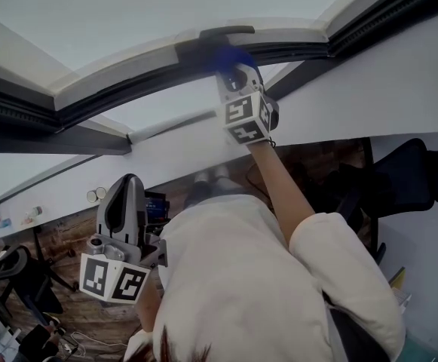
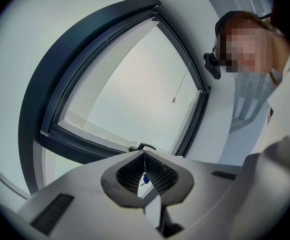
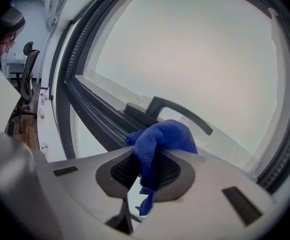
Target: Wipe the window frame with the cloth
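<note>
Right gripper (image 1: pixel 231 68) is up high at the window frame (image 1: pixel 128 83), arm stretched out from a white sleeve (image 1: pixel 347 266), marker cube facing the head camera. The blue cloth (image 1: pixel 232 57) sits bunched at its tip, right against the dark frame, just under the window handle (image 1: pixel 226 32). From the right gripper view, the right gripper (image 3: pixel 152 156) has its fingers clamped on the cloth (image 3: pixel 165 136): a fold is pinched between the ribbed pads, a frayed tail hangs down through the gap toward the camera, and the bulk of it balloons out past the tips onto the frame (image 3: pixel 92 109), with the handle (image 3: pixel 180 112) just beyond on the far side. Over on the left, the left gripper (image 1: pixel 125 191) is held low and nearer the person's body, well apart from the cloth and pointed up toward the window. In its own view the left gripper (image 2: pixel 145 156) has its fingers pressed together at the tips; a tiny blue fleck shows in the slit behind them, too small to identify. Past those tips is the frame (image 2: pixel 50 84) and the handle (image 2: pixel 143 146). A dark office chair (image 1: pixel 418 172) stands off to the right on the floor below.
</note>
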